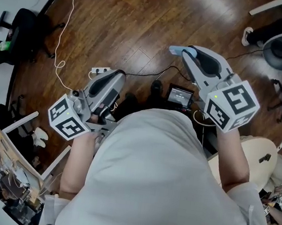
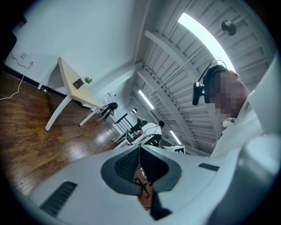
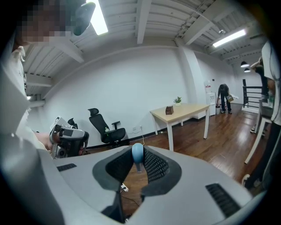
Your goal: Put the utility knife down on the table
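- The right gripper (image 3: 137, 161) has its jaws narrowly set, clamped on the pale blue utility knife (image 3: 137, 152), above the wooden floor (image 1: 142, 23).
- The left gripper (image 2: 139, 151) has its jaws together, with nothing between them.
- The wooden table (image 3: 182, 110) stands far off to the right; the knife should probably be carried there, lowered until it rests flat, and only then released.

Utility knife (image 3: 137, 154) pinched between the right tongs (image 3: 138, 150)

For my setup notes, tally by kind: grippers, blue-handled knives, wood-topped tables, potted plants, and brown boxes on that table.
Grippers: 2, the left gripper and the right gripper
Utility knife: 1
Wood-topped table: 1
Potted plant: 1
Brown box: 1
Total: 6
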Available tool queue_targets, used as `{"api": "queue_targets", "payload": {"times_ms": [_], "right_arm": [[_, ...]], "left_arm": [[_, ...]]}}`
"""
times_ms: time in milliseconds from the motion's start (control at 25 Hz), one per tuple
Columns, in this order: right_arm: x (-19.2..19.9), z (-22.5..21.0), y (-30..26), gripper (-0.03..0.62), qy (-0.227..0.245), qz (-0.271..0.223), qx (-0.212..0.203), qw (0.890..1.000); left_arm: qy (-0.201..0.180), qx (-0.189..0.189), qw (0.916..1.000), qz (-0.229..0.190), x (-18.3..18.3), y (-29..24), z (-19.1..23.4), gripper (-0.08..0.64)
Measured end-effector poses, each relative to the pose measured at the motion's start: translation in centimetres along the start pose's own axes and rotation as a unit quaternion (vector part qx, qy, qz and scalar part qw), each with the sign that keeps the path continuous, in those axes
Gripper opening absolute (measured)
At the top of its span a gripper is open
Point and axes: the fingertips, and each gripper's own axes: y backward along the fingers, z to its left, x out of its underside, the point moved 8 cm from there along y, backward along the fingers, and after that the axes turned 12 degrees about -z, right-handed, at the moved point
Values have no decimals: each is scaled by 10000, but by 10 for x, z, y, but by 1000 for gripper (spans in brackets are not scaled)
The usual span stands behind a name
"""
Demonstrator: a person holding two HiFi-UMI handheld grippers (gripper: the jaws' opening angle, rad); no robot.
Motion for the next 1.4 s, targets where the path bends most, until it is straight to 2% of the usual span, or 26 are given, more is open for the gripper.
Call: {"api": "queue_targets", "payload": {"times_ms": [360, 560, 800, 1040, 1280, 1400], "right_arm": [[-5, -13, -24, 71, -18, 46, -159, 9999], [-14, -5, -61, 71, 49, 45, -158, 9999], [-27, -6, -120, 70, 40, -2, 95, 9999], [-46, -6, -183, 71, 1, 49, 348, 9994], [-73, 1, -266, 71, -5, 118, 507, 9986], [-80, 1, -289, 71, 25, 120, 585, 9982]], "left_arm": [[-53, -114, 9999, -4, -12, -8, 7, 3], [0, -89, 9999, -50, -37, -2, 37, 2], [84, 165, 9998, 99, -85, -17, 95, 3], [136, 417, 9988, 239, -148, -31, 147, 3], [285, 487, 9978, 334, -214, -29, 205, 3], [315, 557, 9973, 359, -233, -30, 222, 3]]}}
